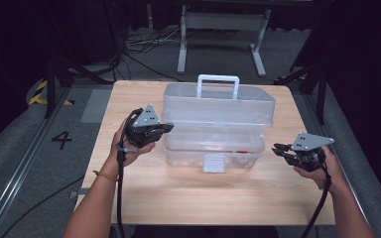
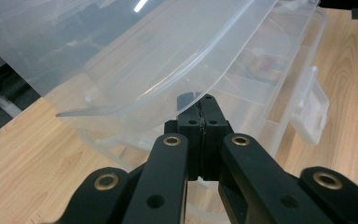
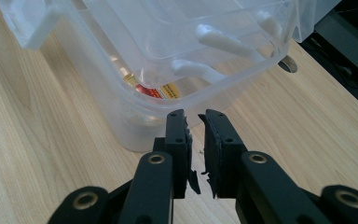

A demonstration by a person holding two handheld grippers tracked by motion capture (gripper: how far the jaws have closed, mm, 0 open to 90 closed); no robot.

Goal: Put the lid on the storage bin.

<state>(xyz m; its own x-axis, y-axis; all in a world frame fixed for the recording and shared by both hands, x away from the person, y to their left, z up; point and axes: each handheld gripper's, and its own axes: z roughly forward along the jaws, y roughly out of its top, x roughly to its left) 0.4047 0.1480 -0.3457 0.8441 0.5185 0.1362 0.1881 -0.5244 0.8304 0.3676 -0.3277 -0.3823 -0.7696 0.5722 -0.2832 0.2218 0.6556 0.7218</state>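
My left gripper (image 2: 200, 109), jaws pinched shut, props the clear plastic toolbox's lid (image 2: 135, 60); right gripper (image 3: 196, 122), slightly parted, must steady its base (image 3: 135, 126).

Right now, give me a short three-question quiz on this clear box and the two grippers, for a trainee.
1. True or false: the lid of the clear box is raised.
2. Which gripper is at the lid's edge: A left gripper, B right gripper?
3. Fill in: the white latch hangs at the box's ___ wall.

Key: 1 true; 2 A; 3 front.
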